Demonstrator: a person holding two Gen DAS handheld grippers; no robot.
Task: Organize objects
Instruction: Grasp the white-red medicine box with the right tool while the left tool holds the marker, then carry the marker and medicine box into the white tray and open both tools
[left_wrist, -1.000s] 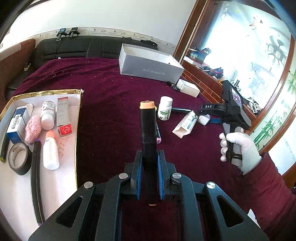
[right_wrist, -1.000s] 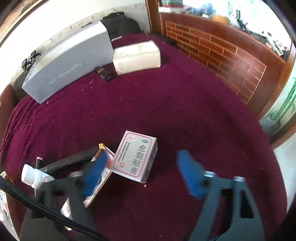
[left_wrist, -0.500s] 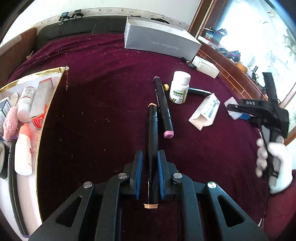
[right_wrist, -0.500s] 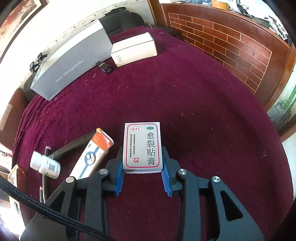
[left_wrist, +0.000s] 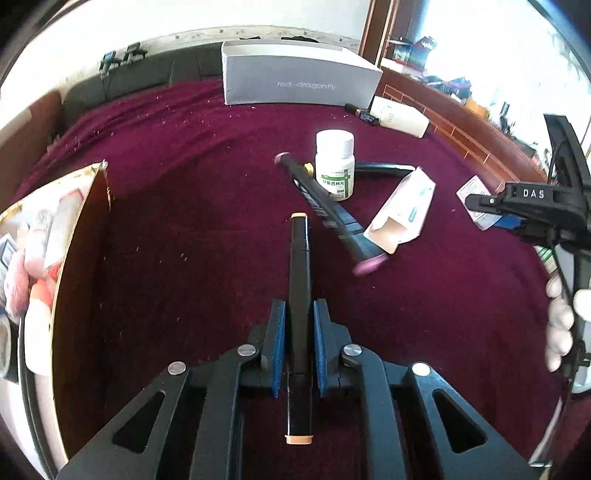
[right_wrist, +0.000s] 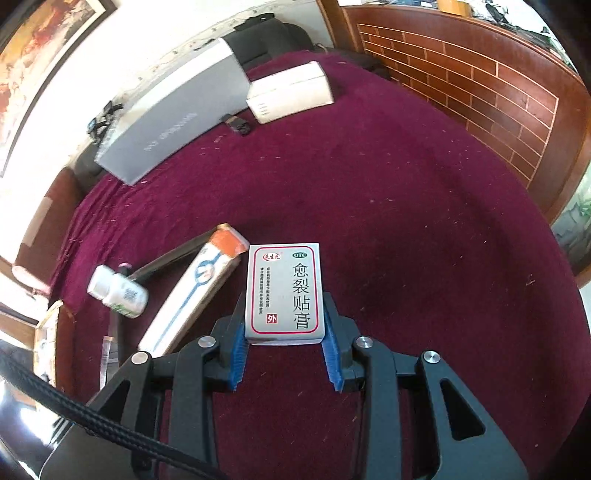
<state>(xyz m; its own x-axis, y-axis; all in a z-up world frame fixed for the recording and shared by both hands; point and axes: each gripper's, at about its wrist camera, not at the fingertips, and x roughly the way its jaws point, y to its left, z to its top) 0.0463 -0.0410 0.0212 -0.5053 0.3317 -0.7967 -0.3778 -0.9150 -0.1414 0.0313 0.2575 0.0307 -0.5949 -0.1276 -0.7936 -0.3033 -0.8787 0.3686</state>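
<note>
Blue-padded left gripper (left_wrist: 298, 328) clamps a black marker (left_wrist: 299, 295); the right gripper (right_wrist: 286, 328) grips a medicine box (right_wrist: 284, 291).

"red·dragonfly" is printed on the side of the long grey cardboard box (left_wrist: 301, 79), "DAS" is lettered in white on the black gripper body (left_wrist: 532, 201) held at the right, and "OTC", "愈裂贴膏" and "外" are read on the small white red-bordered medicine box (right_wrist: 284, 291).

Maroon-covered surface (right_wrist: 406, 206), brick-pattern wooden panel (right_wrist: 480, 85), white wall (left_wrist: 184, 22), bright window (left_wrist: 480, 44)
</note>
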